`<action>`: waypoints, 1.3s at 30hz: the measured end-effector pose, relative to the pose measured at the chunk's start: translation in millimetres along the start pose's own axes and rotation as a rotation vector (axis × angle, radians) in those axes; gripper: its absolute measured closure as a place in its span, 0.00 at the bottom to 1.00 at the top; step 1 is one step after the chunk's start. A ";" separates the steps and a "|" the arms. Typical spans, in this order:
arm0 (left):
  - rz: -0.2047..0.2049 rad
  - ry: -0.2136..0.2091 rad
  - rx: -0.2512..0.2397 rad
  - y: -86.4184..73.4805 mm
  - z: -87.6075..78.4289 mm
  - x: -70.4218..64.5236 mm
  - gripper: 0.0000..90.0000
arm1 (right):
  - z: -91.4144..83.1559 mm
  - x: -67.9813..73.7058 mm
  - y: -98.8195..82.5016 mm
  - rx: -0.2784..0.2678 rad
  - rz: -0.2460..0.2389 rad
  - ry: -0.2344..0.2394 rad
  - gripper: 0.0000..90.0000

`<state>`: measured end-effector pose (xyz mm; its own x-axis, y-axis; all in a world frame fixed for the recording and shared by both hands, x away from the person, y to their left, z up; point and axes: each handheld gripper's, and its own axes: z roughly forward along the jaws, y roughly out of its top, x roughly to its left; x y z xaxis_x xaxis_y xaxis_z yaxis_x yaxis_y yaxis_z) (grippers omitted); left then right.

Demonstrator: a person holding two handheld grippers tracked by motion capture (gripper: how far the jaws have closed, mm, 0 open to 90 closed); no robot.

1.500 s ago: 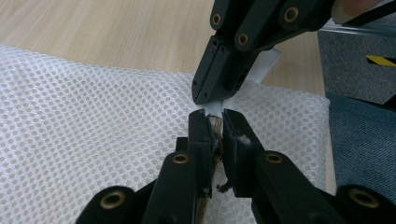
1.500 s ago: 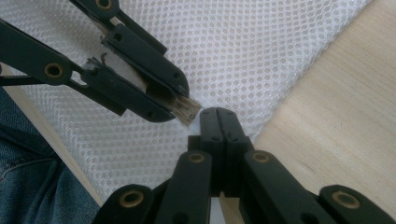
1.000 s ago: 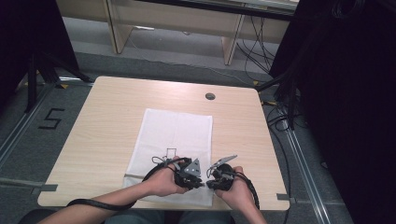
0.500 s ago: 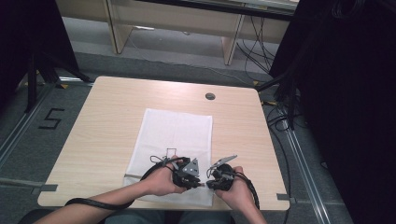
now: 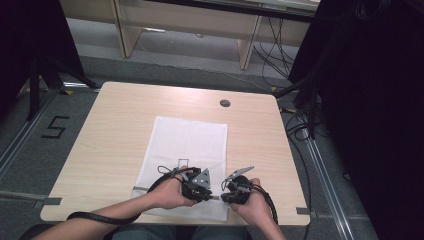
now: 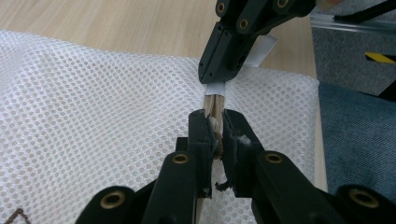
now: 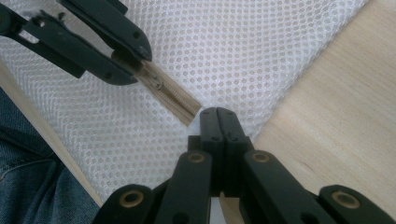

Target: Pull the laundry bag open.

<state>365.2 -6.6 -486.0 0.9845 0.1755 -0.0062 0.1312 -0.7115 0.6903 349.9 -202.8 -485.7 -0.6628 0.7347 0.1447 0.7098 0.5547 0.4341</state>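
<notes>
We are reading a "5" [image 5: 55,128] marked on the floor. A white mesh bag [image 5: 187,145] is lying on the tabletop [image 5: 115,125]; our left gripper [image 6: 215,122] is clamping its beige zipper [image 7: 173,95], our right gripper [image 7: 219,119] pinching its white tab [image 6: 259,50].

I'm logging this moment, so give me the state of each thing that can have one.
Mesh bag: lying flat on the table.
Zipper: closed along the visible stretch.
Left hand-held gripper: shut on the zipper.
Right hand-held gripper: shut on the mesh bag beside the zipper's end.
</notes>
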 end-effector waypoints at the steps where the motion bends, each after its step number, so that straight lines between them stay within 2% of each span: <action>1: -0.018 -0.004 -0.003 -0.6 -0.3 -0.5 0.91 | -0.1 -0.2 0.0 -0.001 -0.001 0.002 1.00; 5: -0.027 -0.003 -0.011 -1.5 -0.6 -1.1 0.91 | 0.0 -0.2 0.2 -0.001 -0.001 -0.002 1.00; 7: -0.009 -0.005 -0.007 -1.1 -0.8 -0.8 0.91 | 0.1 -0.1 0.2 0.000 -0.002 -0.003 1.00; 21: -0.032 -0.003 -0.013 -4.9 -4.3 -2.1 0.91 | 0.0 -0.3 0.1 -0.001 -0.003 -0.002 1.00; 31: -0.020 -0.001 -0.004 -4.8 -4.5 -2.2 0.91 | -0.1 -0.7 -0.1 -0.004 0.000 0.001 1.00; 32: -0.024 -0.002 -0.009 -5.2 -4.8 -2.2 0.91 | 0.3 -1.9 0.0 -0.007 -0.015 0.006 1.00; 33: -0.006 0.003 -0.004 -5.8 -6.8 -0.9 0.91 | -0.1 -0.9 -0.1 -0.003 0.000 0.003 1.00; 39: -0.024 0.002 -0.006 -7.5 -7.8 -1.3 0.91 | -0.1 -0.7 -0.1 -0.003 0.000 0.002 1.00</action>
<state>362.0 3.8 -485.6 0.9808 0.1937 -0.0213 0.1539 -0.7031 0.6942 350.3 -203.4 -485.8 -0.6631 0.7341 0.1461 0.7090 0.5534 0.4371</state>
